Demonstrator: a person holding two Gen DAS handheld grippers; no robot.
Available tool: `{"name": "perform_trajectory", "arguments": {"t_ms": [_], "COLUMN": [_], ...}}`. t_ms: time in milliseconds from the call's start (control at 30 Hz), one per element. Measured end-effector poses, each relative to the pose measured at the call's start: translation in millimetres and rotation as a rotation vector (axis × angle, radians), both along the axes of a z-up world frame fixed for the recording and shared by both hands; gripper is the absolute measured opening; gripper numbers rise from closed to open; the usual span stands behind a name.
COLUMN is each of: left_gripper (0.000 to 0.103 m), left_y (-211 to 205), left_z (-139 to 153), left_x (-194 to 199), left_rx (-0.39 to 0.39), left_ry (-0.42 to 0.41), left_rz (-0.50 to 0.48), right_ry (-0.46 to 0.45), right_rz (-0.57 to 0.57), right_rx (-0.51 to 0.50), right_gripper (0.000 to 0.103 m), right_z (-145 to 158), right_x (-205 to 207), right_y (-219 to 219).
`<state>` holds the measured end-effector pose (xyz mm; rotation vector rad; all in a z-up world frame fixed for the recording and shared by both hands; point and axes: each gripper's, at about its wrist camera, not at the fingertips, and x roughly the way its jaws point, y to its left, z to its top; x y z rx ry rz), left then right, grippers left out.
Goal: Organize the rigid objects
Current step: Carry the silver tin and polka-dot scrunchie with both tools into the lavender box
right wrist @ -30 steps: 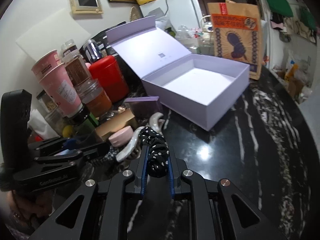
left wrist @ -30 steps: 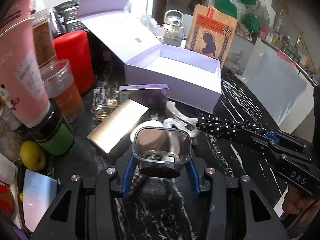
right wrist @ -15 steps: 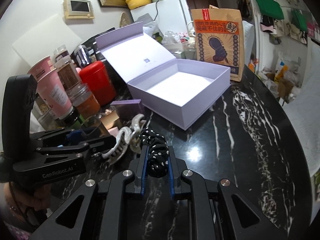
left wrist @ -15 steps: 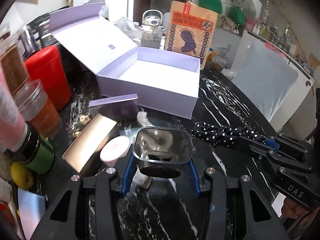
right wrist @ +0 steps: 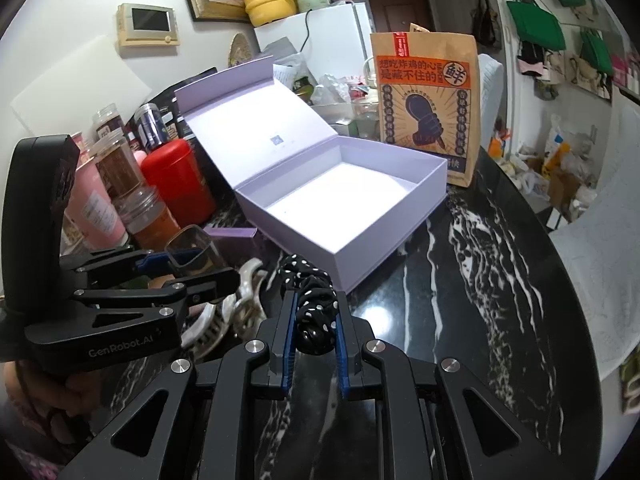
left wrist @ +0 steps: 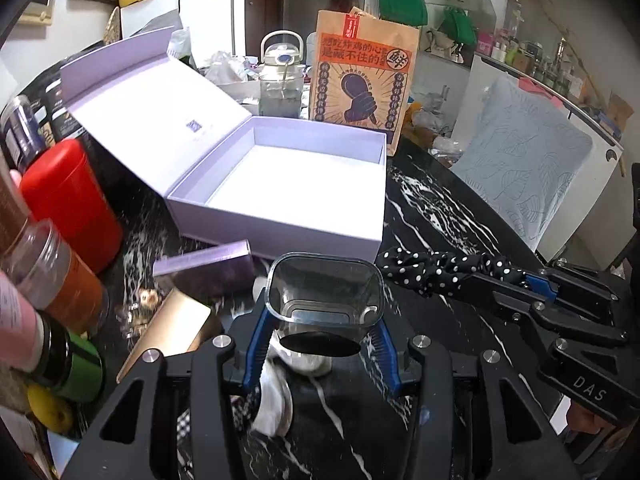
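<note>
Black marble surface (right wrist: 500,264) is cluttered at 9 o'clock with jars, and the open lavender box (left wrist: 280,184) sits empty at 12. Left claw (left wrist: 324,320) is pinching a clear square container (left wrist: 324,292), right claw (right wrist: 316,320) is clamped on a polka-dot scrunchie (right wrist: 310,300). Compared with a second ago both have lifted off the pile and the box looks closer, so I'd guess both items are heading in there next.

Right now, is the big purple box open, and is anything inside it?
Open and empty. The pale purple cardboard box has its hinged lid folded back, and only its bare white floor shows in both views.
</note>
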<state>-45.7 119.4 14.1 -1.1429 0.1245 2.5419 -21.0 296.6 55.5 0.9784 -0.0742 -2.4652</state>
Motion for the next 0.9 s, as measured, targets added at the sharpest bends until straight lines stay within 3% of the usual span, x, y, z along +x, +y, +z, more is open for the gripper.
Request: {"name": "perform_trajectory", "arguments": {"t_ms": [900], "left_gripper": [0.046], "left_y": [16], "left_z": [25], "left_x": [-87], "left_rx": [-0.027], "left_ry": [0.066], "left_rz": [-0.011], "right_ry": [0.081], "right_rz": [0.043], "right_rx": [0.017], "right_gripper": [0.017], "right_z": [36], "right_x": [-84], "right_y": [-5]}}
